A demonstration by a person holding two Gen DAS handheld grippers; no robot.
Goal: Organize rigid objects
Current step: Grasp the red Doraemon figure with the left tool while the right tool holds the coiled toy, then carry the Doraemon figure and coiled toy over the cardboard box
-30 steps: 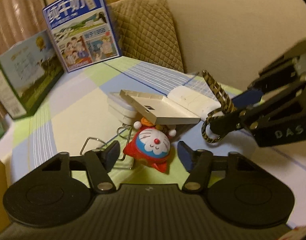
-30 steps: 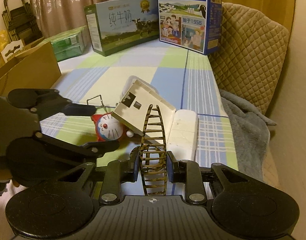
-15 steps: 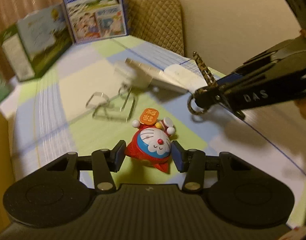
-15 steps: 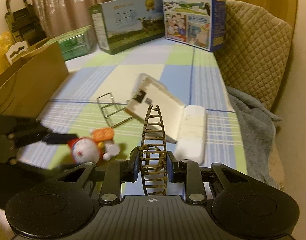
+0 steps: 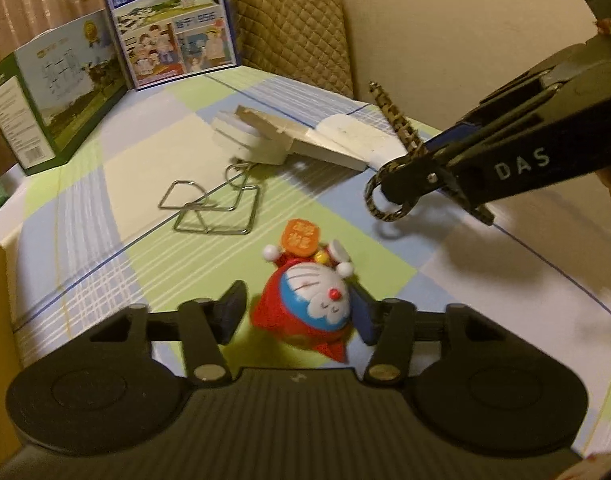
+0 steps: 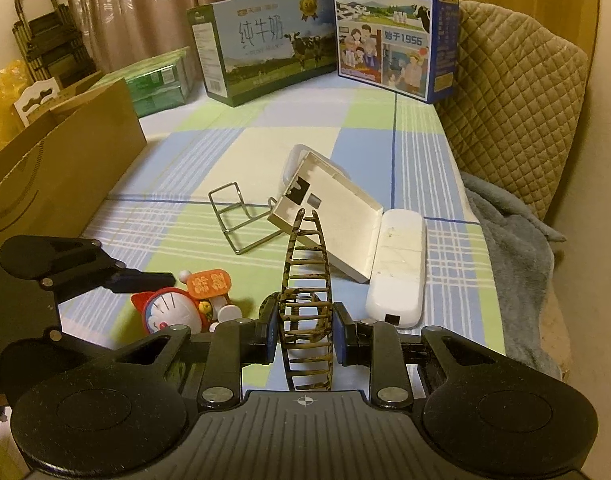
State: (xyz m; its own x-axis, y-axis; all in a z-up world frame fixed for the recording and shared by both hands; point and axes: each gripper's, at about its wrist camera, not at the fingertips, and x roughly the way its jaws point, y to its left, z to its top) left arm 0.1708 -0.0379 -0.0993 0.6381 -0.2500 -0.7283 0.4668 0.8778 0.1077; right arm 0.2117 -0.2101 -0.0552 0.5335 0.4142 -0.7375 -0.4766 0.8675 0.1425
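The red-and-blue plastic cat figurine with an orange tag [image 5: 305, 304] is being released by the left hand-held gripper [image 5: 297, 314]: half a second ago it was being pinched between the two pads, whereas now the jaws are being held apart, with a clear gap at the left pad and the right pad only just beside the toy. The figurine is lying on its back on a green square of the checked bed cover [image 5: 105, 240], well apart from the white plastic case with its lid open [image 5: 305, 140] and the bent metal wire stand [image 5: 209, 208], which it was lying close against a second ago.

The tortoiseshell-patterned plastic hair claw [image 6: 307, 300] is still being kept clamped between the pads of the right hand-held gripper [image 6: 305, 330] and is being carried above the cover, right of the figurine.

The toy's relocation is judged finished, so the left side is being freed for another item, while the hair claw is yet to be set down.
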